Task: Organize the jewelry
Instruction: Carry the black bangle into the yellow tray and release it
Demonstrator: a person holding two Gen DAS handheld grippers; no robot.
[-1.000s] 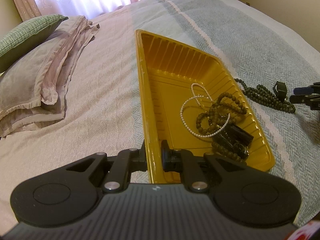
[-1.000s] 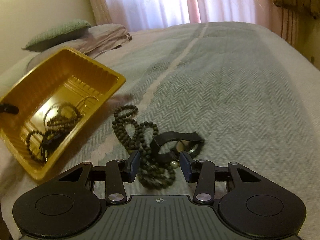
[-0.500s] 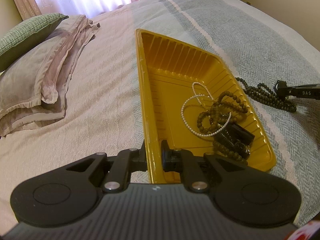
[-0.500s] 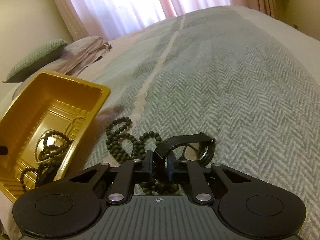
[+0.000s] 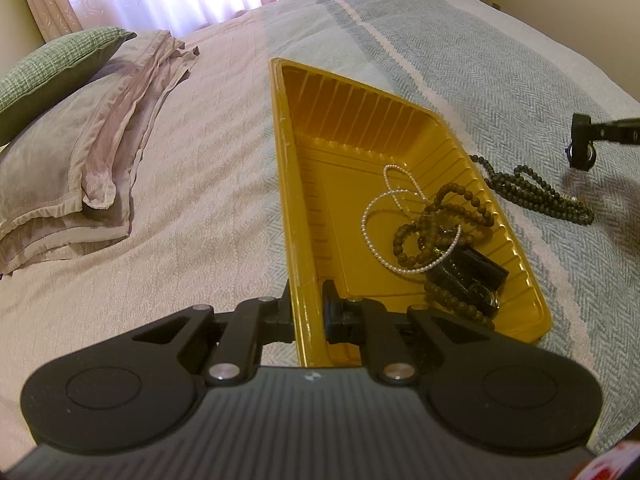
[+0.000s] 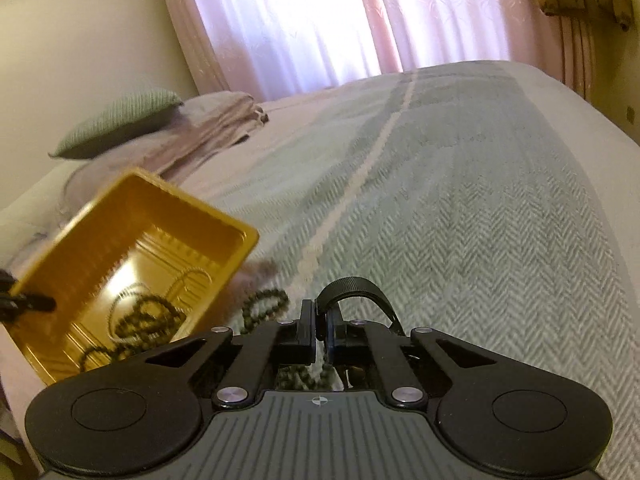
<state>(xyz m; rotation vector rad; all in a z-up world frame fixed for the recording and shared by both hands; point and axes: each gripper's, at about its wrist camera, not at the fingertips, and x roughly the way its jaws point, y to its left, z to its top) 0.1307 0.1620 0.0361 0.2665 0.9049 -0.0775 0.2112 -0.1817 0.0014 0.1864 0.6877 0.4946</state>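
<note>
My left gripper (image 5: 306,308) is shut on the near rim of the yellow tray (image 5: 280,160), which sits tilted on the bed. In the tray lie a pearl strand (image 5: 376,208), brown bead bracelets (image 5: 440,216) and a black watch (image 5: 472,276). My right gripper (image 6: 321,320) has its jaws closing on the strap of another black watch (image 6: 352,284), and the pads pinch the strap. That watch (image 5: 580,148) hangs clear of the blanket in the left wrist view. A dark bead necklace (image 5: 536,196) lies on the bed beside the tray (image 6: 192,208).
Grey-pink pillows (image 5: 60,168) and a green pillow (image 5: 52,76) lie at the far left of the bed. Pink curtains (image 6: 320,20) hang behind it. The herringbone blanket (image 6: 480,220) stretches to the right of the tray.
My right gripper went from open around the watch strap to pinching it, then rose with the watch off the blanket. The left gripper and the tray stayed put.
</note>
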